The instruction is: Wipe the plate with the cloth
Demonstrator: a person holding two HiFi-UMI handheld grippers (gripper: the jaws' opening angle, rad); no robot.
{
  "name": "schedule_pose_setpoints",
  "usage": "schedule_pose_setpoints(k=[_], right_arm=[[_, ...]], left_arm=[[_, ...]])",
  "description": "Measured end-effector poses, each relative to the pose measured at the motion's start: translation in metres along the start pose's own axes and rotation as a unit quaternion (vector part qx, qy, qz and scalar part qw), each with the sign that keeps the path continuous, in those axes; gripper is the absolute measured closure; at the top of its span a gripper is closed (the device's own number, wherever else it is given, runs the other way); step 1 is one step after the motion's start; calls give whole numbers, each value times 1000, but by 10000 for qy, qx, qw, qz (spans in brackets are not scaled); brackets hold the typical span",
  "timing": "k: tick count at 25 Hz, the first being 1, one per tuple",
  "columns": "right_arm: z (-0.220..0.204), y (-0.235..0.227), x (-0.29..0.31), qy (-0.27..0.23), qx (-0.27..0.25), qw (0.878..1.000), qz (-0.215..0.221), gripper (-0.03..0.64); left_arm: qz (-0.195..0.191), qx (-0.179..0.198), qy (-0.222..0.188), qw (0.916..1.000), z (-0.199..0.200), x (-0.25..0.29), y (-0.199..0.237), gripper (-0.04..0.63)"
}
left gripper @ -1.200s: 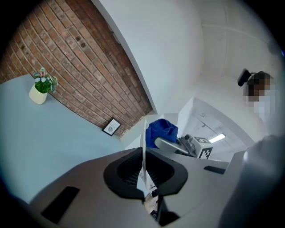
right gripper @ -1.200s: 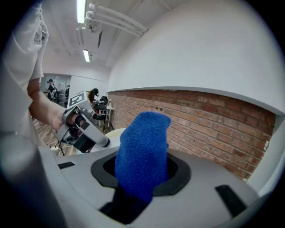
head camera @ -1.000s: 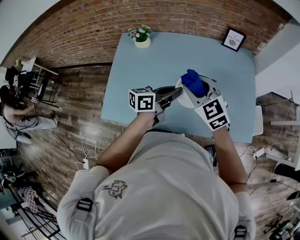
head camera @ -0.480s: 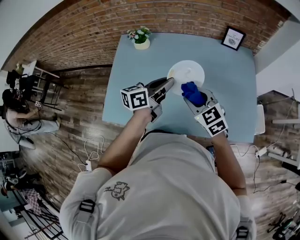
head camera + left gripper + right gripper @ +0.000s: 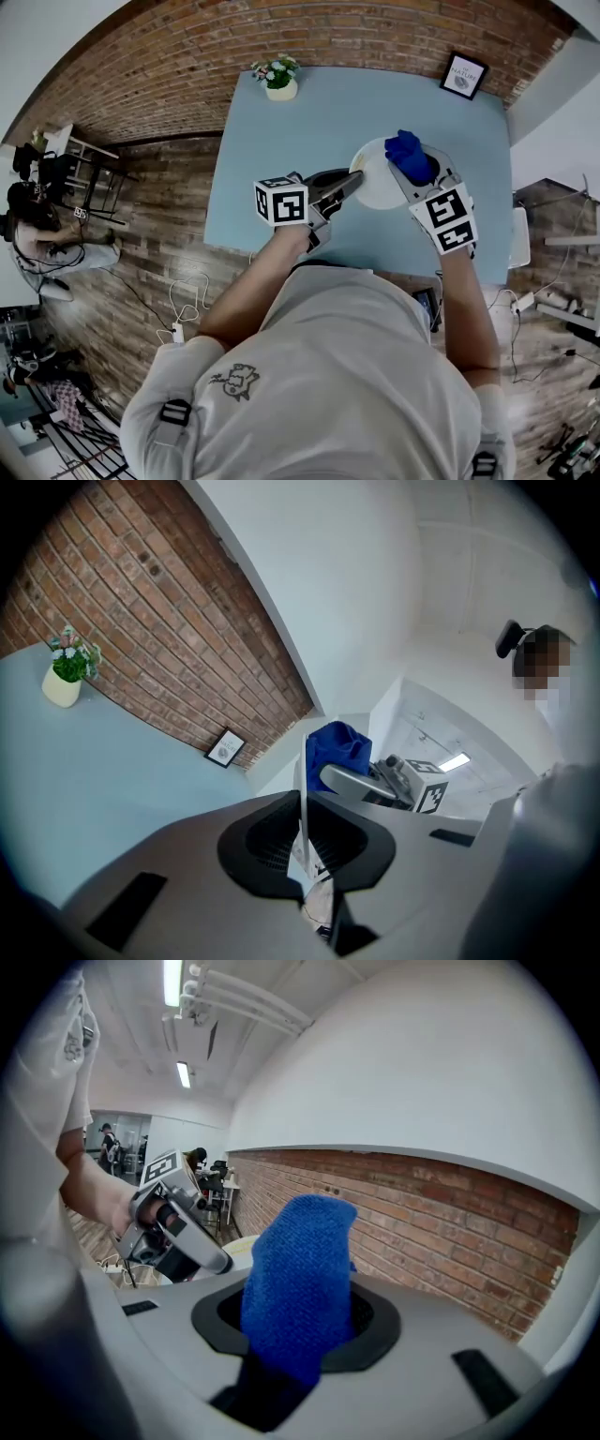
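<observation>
Two grippers are in my hands, and neither shows a brand name. Each carries only a cube of black-and-white square markers. The one piece of writing I can find is on the framed picture (image 5: pixel 466 76), which stands beyond the plate (image 5: pixel 373 190) at the far right corner of the table (image 5: pixel 281 141). Its lettering is too small for me to read.

Counted, there is one white plate, one blue cloth (image 5: pixel 408 153), one pot of flowers (image 5: pixel 279 77) and one framed picture.

My left gripper (image 5: pixel 352 181) is clamped on the plate's left rim. Its jaws have just been opening a little, yet the rim stands between the pads and touches them. In the left gripper view the plate shows only as a thin white edge.

My right gripper (image 5: pixel 418 178) is clenched on the cloth, which bunches up out of the jaws and hides their tips. The cloth lies over the plate's far right part and covers that stretch of rim. Whether it presses on the plate I cannot tell.

The pot of flowers stands well apart from the plate, to its far left by the brick wall (image 5: pixel 187 56). My own body cuts off the table's edge nearest me, below the plate. Another person (image 5: pixel 33 220) sits far to the left of the plate, too small to make out.
</observation>
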State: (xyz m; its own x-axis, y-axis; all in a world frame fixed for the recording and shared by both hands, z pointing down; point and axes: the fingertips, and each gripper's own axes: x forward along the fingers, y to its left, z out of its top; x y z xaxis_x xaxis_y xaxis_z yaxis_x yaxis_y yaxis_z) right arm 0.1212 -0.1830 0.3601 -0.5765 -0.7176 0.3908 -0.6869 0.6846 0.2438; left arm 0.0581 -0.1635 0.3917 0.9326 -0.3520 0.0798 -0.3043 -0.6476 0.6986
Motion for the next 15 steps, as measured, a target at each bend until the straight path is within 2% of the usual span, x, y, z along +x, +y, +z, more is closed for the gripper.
schedule_pose_setpoints(k=[5,9,12,15], right_arm=[[19,43,4,-125,-224,9982,550,474],[-1,76,10,10,-149,9949,996,476],[-27,84,11,240,-20,9938,1089,476],[-42,66,8,379,166,9952,889,476]], left_arm=[[-111,37,-124,9999,6,2,-10,574],[65,33,-486,9988,25,-10,2,576],[197,-7,-545,9983,31,-20,13,575],[266,-5,-445,9987,27,-23,17,574]])
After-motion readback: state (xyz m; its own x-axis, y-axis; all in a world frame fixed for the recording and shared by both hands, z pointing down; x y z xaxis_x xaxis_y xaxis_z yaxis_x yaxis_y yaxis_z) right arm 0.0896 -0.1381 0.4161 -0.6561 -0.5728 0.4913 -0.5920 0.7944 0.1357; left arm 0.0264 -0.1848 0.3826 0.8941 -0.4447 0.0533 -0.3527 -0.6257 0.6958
